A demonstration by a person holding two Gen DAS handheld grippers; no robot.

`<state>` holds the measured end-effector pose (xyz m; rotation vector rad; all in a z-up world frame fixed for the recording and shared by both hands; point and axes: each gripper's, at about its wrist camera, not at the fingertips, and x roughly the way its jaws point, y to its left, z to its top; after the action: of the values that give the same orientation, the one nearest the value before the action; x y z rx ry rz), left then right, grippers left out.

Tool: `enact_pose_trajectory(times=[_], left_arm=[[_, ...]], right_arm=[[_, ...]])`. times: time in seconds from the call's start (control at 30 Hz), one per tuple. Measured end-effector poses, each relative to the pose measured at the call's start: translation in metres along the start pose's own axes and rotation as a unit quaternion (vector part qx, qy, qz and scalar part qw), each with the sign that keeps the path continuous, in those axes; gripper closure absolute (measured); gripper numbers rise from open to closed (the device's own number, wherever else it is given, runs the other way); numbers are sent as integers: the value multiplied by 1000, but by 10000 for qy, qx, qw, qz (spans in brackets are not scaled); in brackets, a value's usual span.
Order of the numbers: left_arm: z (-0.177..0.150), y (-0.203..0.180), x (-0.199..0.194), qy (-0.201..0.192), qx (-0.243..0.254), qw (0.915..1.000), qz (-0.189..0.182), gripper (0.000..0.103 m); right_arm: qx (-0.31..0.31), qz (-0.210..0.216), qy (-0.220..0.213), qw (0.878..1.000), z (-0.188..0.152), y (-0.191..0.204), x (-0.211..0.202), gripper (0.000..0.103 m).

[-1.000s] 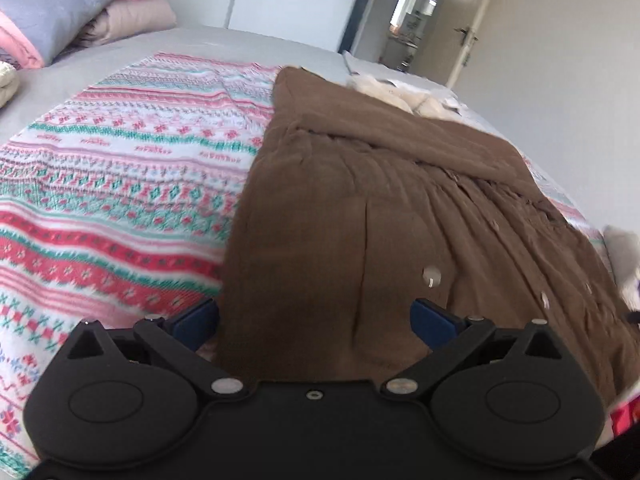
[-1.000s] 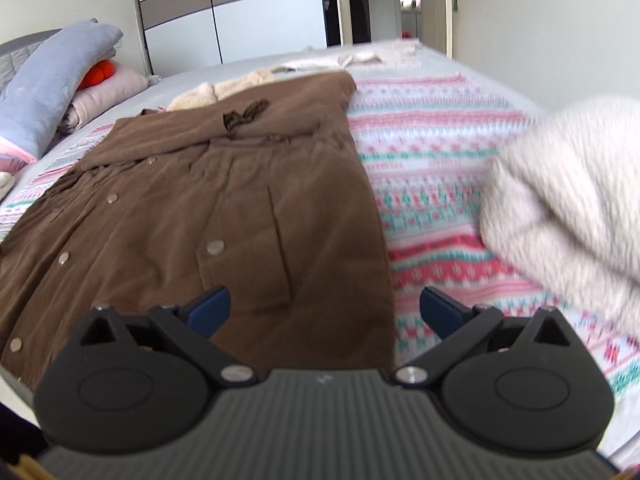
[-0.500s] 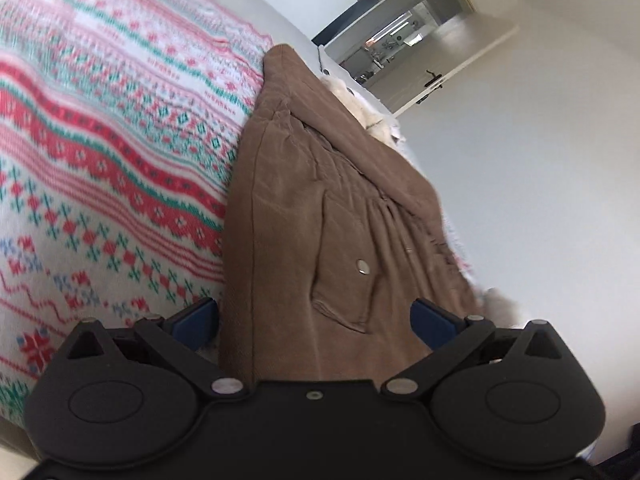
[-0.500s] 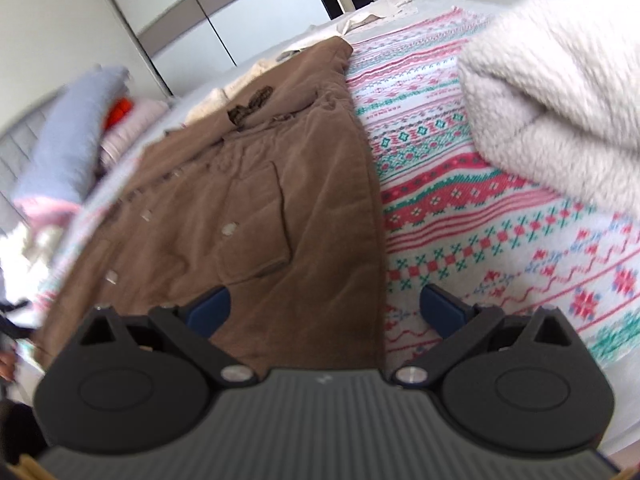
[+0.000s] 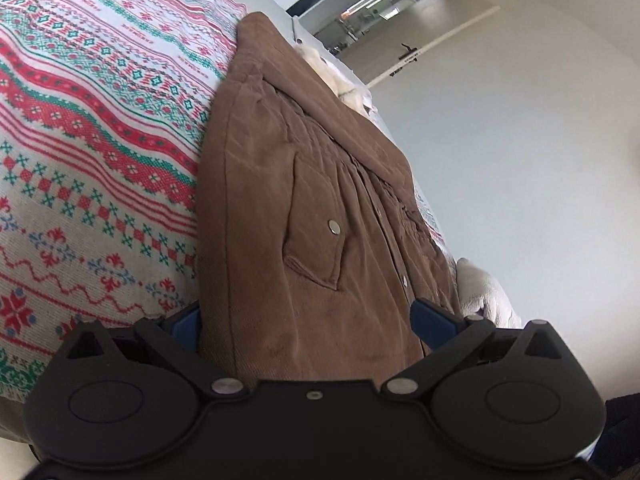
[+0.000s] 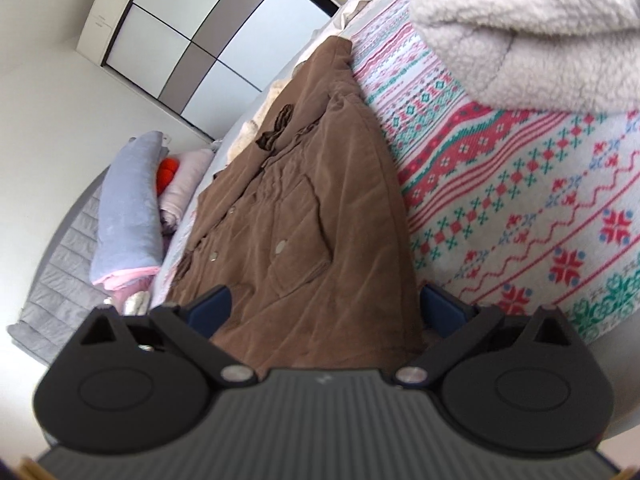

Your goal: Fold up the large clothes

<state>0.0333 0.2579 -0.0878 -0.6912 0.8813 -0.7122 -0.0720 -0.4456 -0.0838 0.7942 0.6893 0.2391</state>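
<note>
Lying flat on the patterned bedspread (image 5: pixel 92 128), the brown jacket (image 5: pixel 304 216) has its near hem between the wide-spread fingers of both the left gripper (image 5: pixel 308 322) and right gripper (image 6: pixel 326 306).

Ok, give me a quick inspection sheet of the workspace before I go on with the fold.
Surface: bed under a patterned red, green and white blanket.
Job's things: brown coat spread button side up, pockets showing, hem edge nearest both cameras.
Clutter: fluffy white garment on the blanket beside the coat; cream clothes beyond the collar; pillows and folded bedding at the headboard.
Grippers: left gripper and right gripper open, fingers straddling the hem, not closed on it.
Cables: nothing seen.
Surroundings: wardrobe, white wall, open door.
</note>
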Motion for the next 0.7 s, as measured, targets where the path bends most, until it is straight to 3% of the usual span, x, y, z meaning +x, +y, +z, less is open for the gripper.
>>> enact_pose_trajectory(times=[0.17, 0.43, 0.7], left_arm=[[-3, 0, 0, 87, 51, 9999, -108, 2], [-16, -14, 12, 581, 472, 9968, -288, 2], [-18, -22, 23, 453, 576, 9973, -74, 6]], right_arm=[[5, 84, 91, 9999, -4, 2, 4, 3], [-8, 158, 224, 9996, -6, 5, 8, 8], [-77, 163, 348, 9992, -7, 7, 12, 18]])
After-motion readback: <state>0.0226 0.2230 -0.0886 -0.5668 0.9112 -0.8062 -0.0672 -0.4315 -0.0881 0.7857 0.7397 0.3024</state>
